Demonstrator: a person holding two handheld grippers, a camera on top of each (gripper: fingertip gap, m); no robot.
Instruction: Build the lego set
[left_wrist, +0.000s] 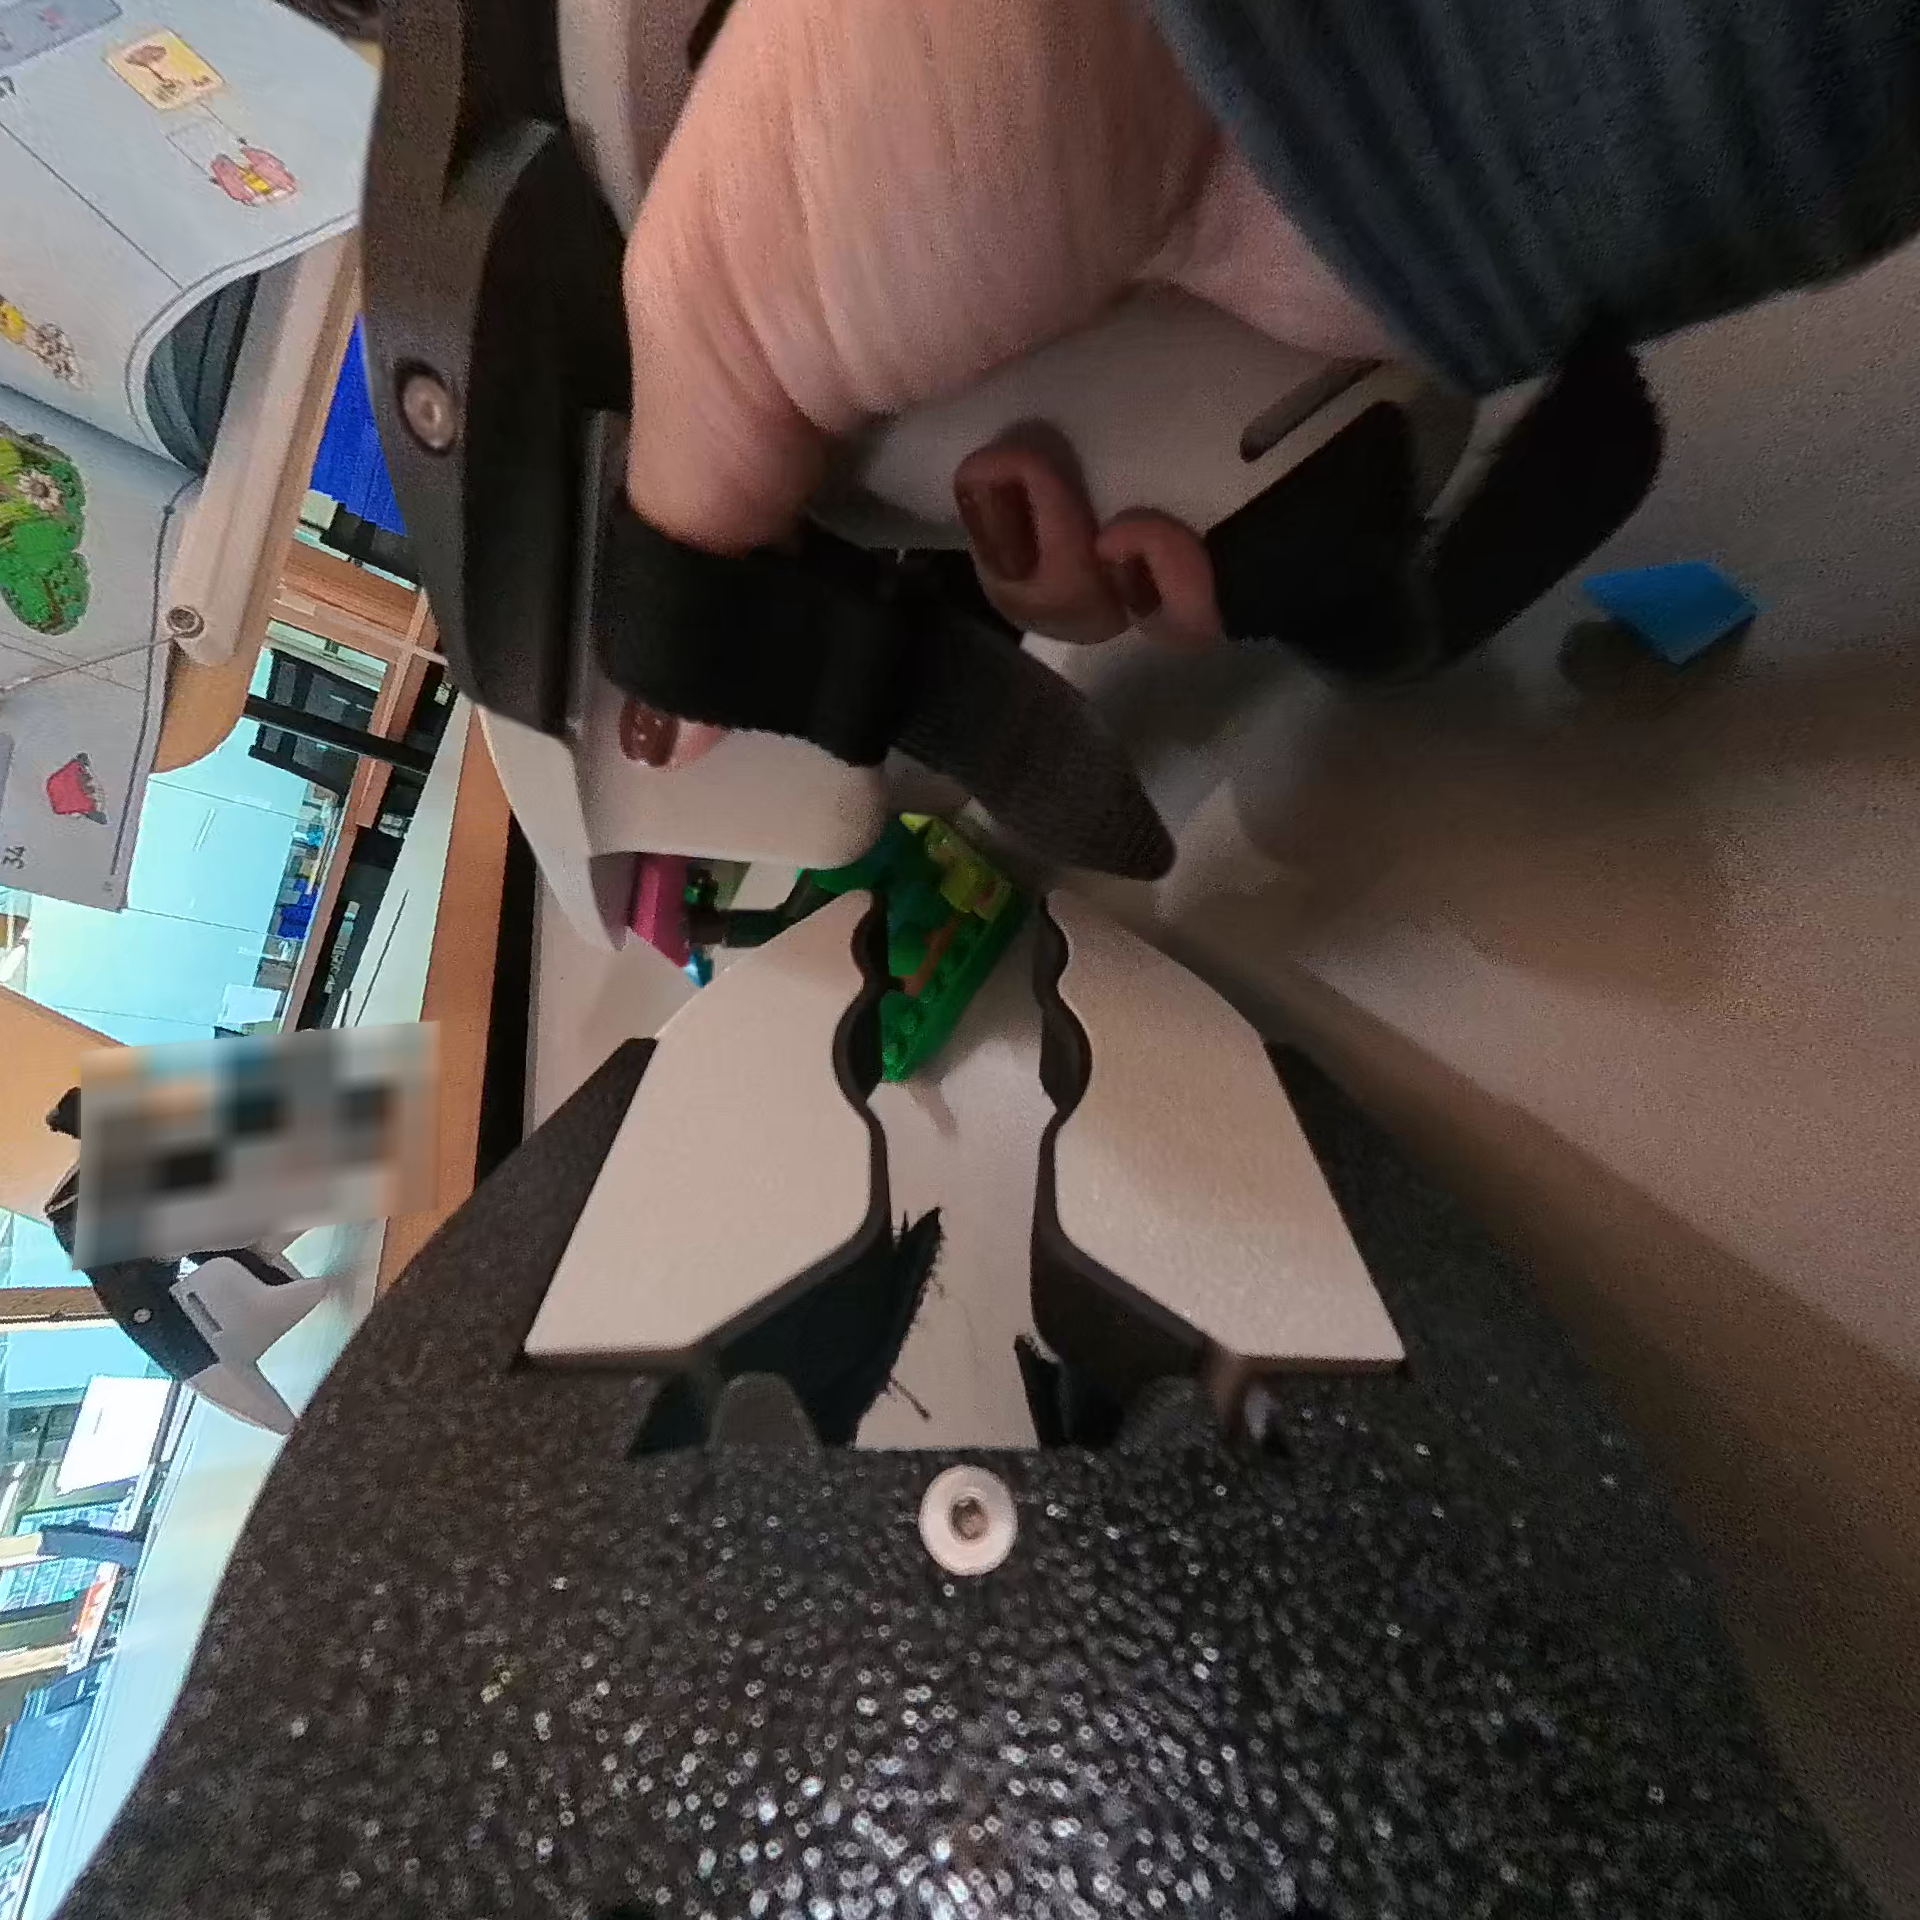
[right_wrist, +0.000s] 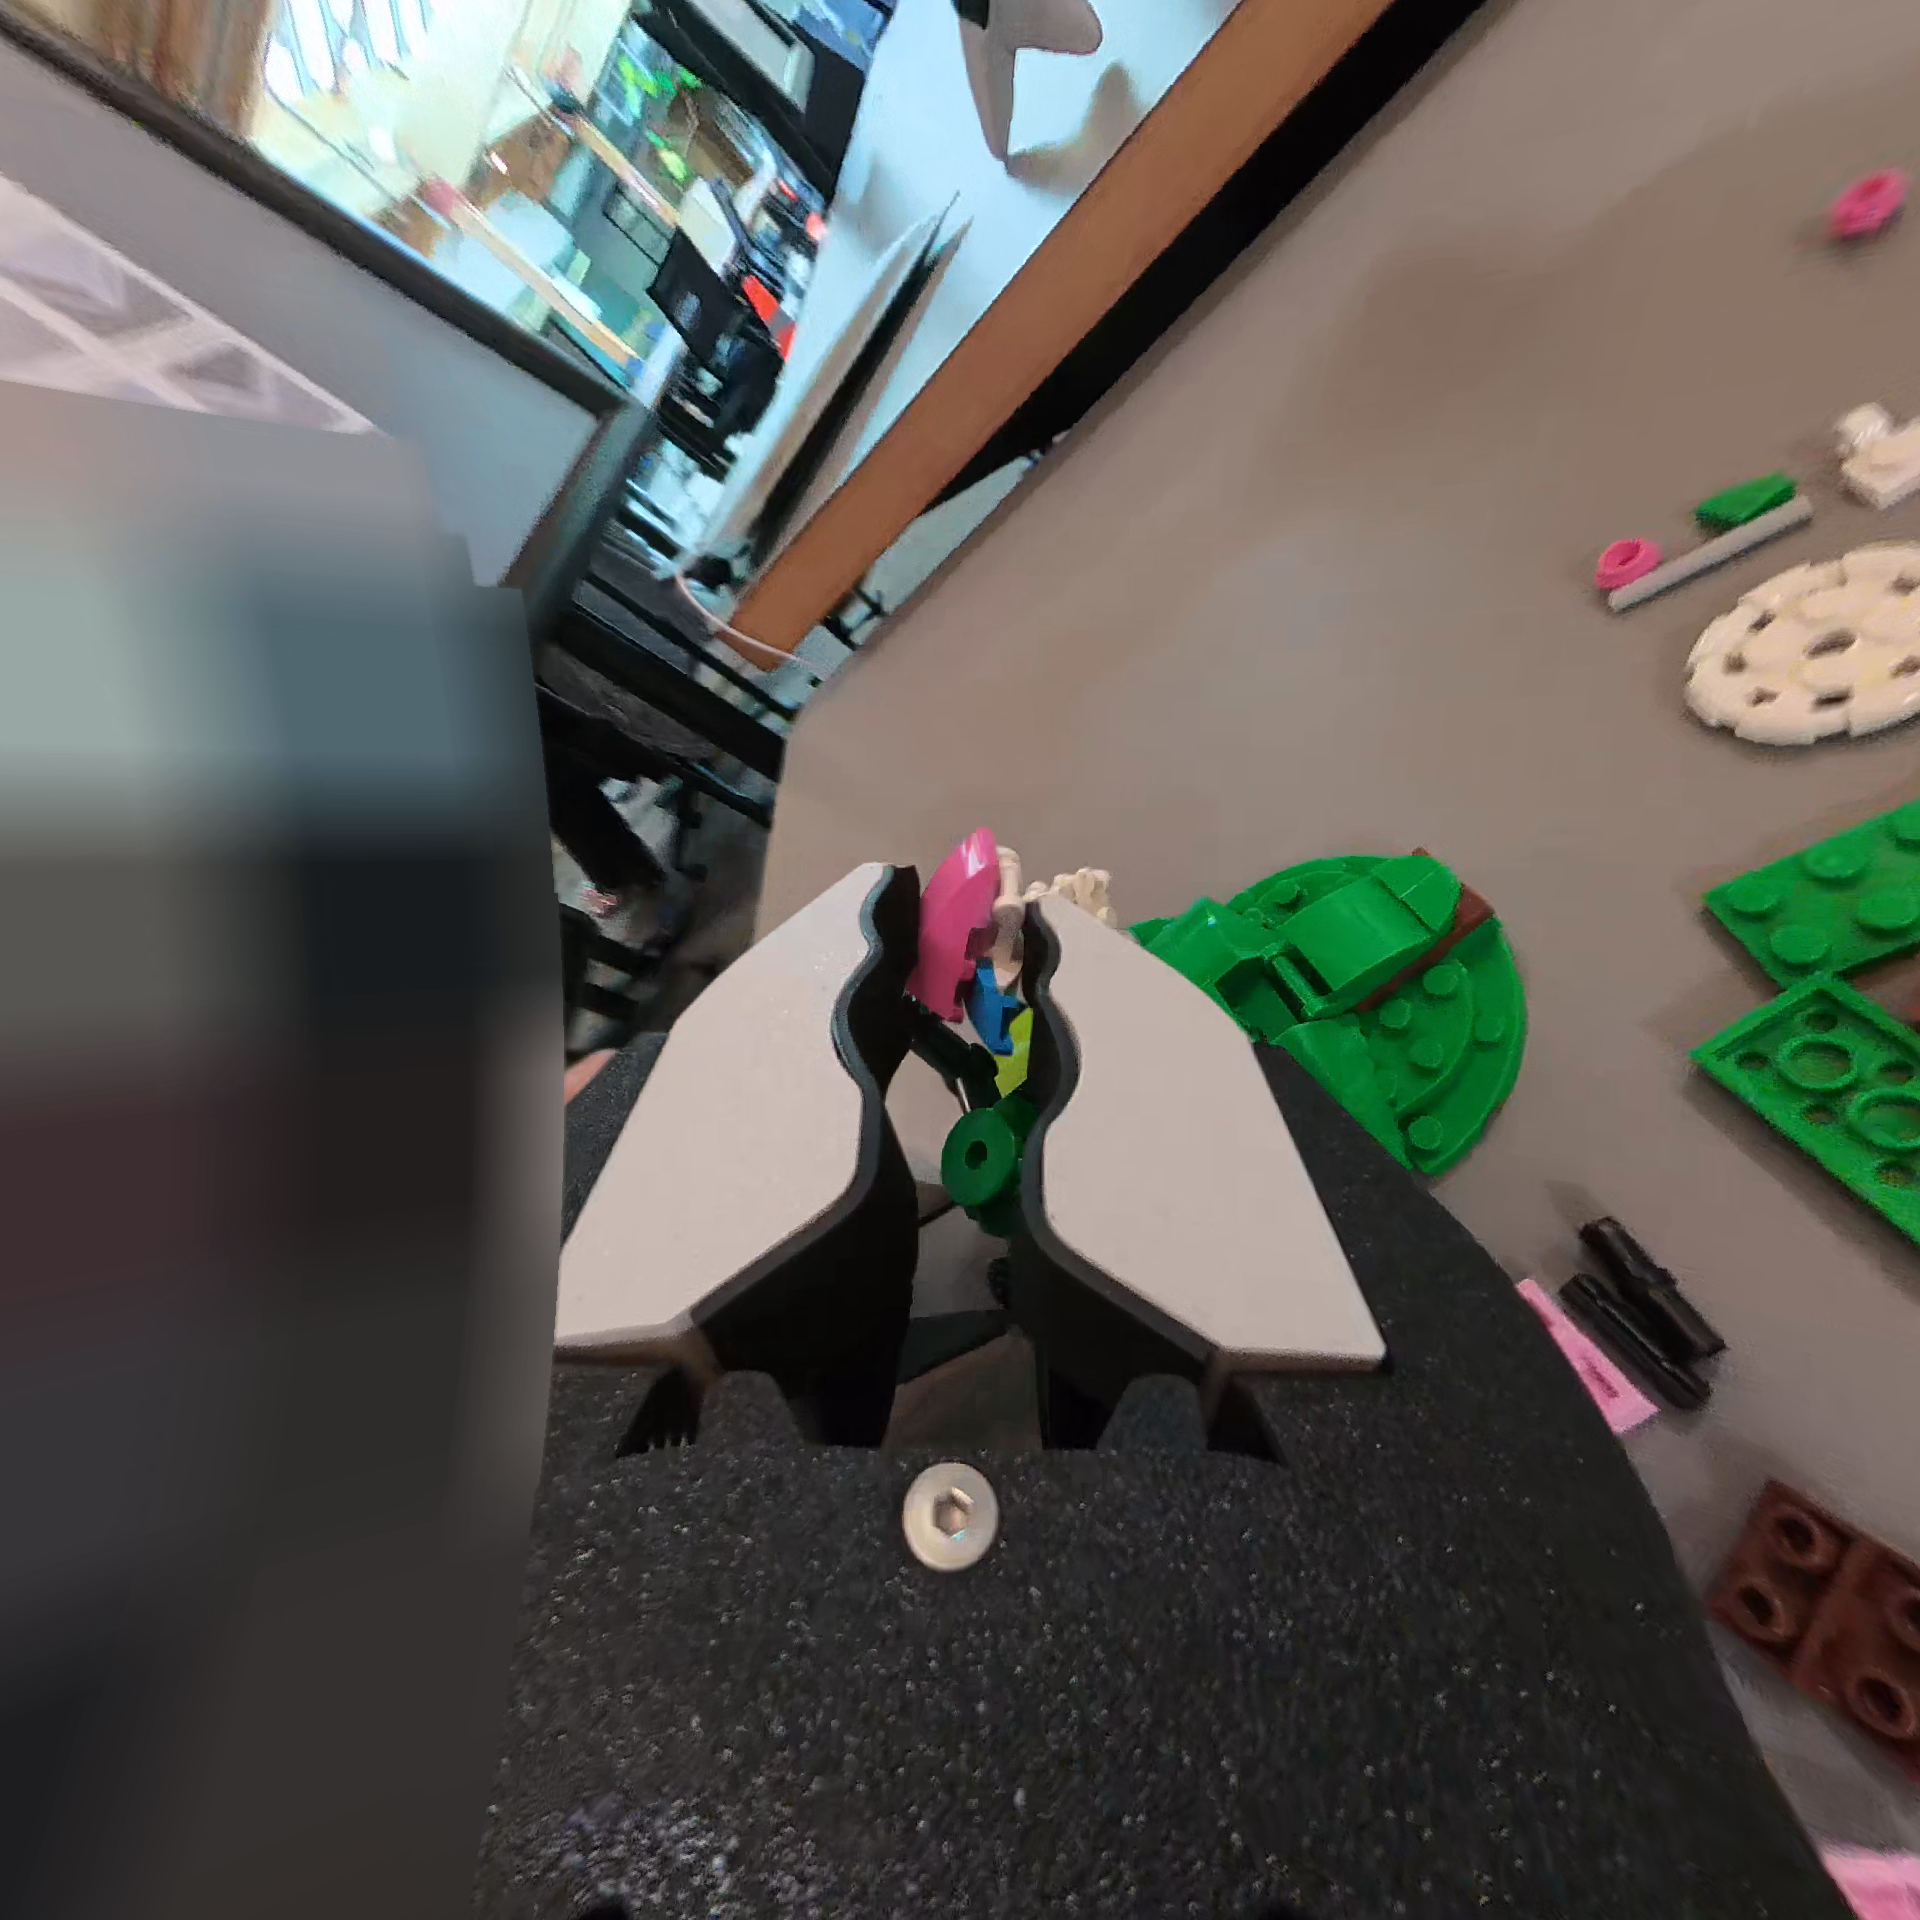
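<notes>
My right claw (right_wrist: 971, 940) pinches a small flower assembly (right_wrist: 951, 935), pink petal at its tips, lifted clear of the bench (right_wrist: 1299, 520) for joining; my left claw (left_wrist: 951, 935) stands narrowly parted, gripping nothing, green build (left_wrist: 940, 987) just beyond its tips.
</notes>
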